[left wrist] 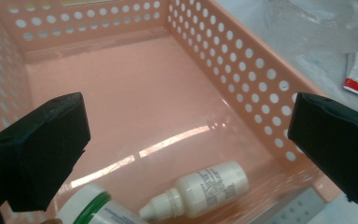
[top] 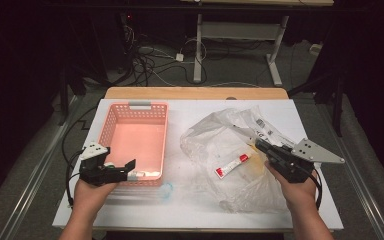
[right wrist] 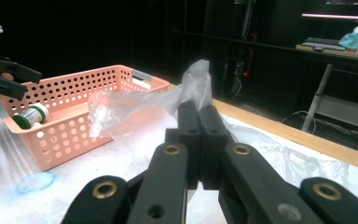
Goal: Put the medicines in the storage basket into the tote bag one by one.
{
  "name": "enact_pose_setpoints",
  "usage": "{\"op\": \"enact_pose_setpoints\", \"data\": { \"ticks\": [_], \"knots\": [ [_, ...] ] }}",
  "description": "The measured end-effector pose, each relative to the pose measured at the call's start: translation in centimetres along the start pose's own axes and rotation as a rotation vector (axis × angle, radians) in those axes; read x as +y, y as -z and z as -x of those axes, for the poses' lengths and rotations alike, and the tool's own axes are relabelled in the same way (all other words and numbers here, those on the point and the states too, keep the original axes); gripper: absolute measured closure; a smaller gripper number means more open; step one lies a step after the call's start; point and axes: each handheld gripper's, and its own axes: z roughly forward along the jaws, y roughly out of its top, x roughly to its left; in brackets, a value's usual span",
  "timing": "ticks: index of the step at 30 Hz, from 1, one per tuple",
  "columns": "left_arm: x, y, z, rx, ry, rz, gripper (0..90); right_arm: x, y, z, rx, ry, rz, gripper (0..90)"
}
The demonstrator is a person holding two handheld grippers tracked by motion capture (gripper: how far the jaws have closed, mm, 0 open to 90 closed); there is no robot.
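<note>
**Emptying the bag into the basket: two items in, the tube still to fetch**

The work in hand looks like moving small toiletries out of a clear plastic bag (top: 230,150) into the pink basket (top: 111,120) on the white worktop (top: 190,210). The left gripper (top: 122,170) hovers over the near end of the basket with its fingers (left wrist: 42,149) spread wide and nothing between them. Below them, in the left gripper view, a small white dropper bottle (left wrist: 200,189) lies on its side on the basket floor, and a white bottle with a green band (left wrist: 91,210) lies just beside it at the near wall. By my reading, this is the moment just after a drop-off.

The right gripper (top: 262,146) is at the bag's right side. Its fingers (right wrist: 198,135) are fully closed, pinching a fold of the clear film and holding it up, as the right gripper view shows.

A red-and-white tube (top: 232,165) lies in the bag area, well apart from the basket; whether it is inside the film or on top of it I cannot tell. A small blue-tinted disc (top: 166,191) lies on the worktop just outside the basket's near right corner.

The next move probably calls for the left gripper to cross to the tube with fingers open, while the right keeps the film taut so the tube can be reached. Loose film could get caught in the grip along with it.
</note>
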Motion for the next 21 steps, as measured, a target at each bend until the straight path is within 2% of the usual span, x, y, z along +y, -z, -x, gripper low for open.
{"op": "enact_pose_setpoints", "data": {
  "ticks": [6, 13, 16, 18, 21],
  "knots": [
    [-0.2, 0.4, -1.0, 0.022, 0.021, 0.004, 0.0, 0.0, 0.0, 0.0, -0.002, 0.001, -0.004, 90.0],
    [-0.3, 0.7, -1.6, 0.025, 0.035, 0.008, 0.0, -0.1, -0.1, -0.1, 0.000, 0.001, -0.007, 90.0],
    [-0.2, 1.0, -1.7, 0.009, 0.027, 0.013, 5.7, -0.1, -0.2, -0.1, 0.002, 0.002, -0.011, 90.0],
    [0.0, 1.4, -1.8, -0.003, 0.009, 0.012, 15.8, -0.1, -0.2, -0.1, -0.001, -0.002, -0.008, 90.0],
    [0.2, 1.7, -2.2, -0.001, 0.005, -0.015, 21.3, -0.1, -0.2, -0.1, -0.003, -0.002, -0.010, 90.0]
  ]
}}
